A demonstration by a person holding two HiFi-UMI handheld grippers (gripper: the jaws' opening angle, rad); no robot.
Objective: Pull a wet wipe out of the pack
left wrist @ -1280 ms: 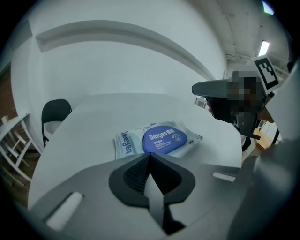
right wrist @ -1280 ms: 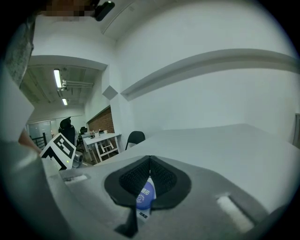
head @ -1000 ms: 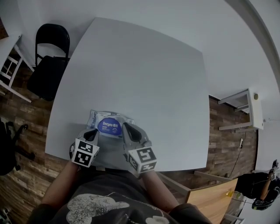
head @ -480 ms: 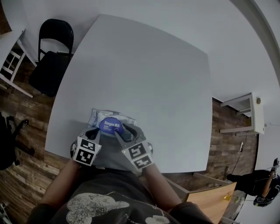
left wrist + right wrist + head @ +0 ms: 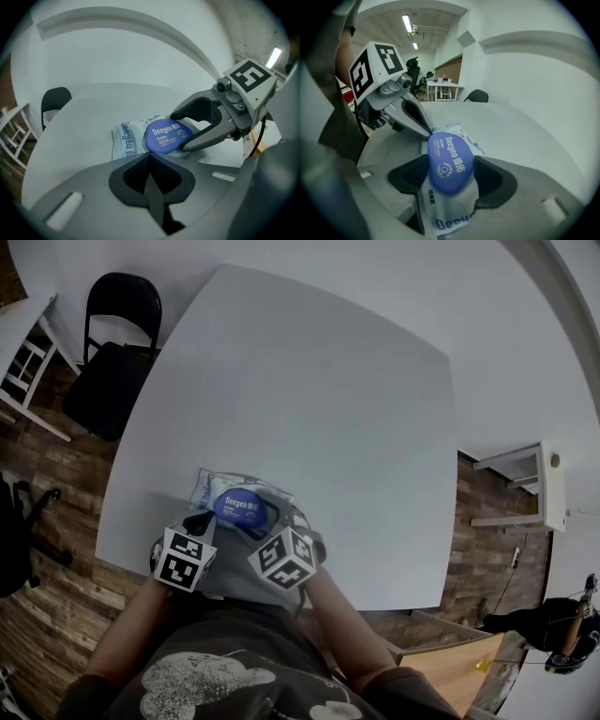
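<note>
- We are holding our right gripper (image 5: 451, 172) wide open, its jaws having just been opening; they are straddling the blue lid (image 5: 450, 157) of the one wipe pack (image 5: 447, 220).
- Our left gripper (image 5: 149, 157) is sitting fully closed and empty, its tip touching the pack beside the lid.
- The pack is lying on the white table (image 5: 309, 390), near its front edge, with the lid shut.
- One black chair (image 5: 112, 371) is standing beyond the table's far left side.

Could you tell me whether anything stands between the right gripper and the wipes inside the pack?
Yes: the blue lid looks shut on the pack, and no wipe shows. The right gripper has just been opening its jaws, which straddle that lid without pressing it. Nothing else visible is in the way.
</note>
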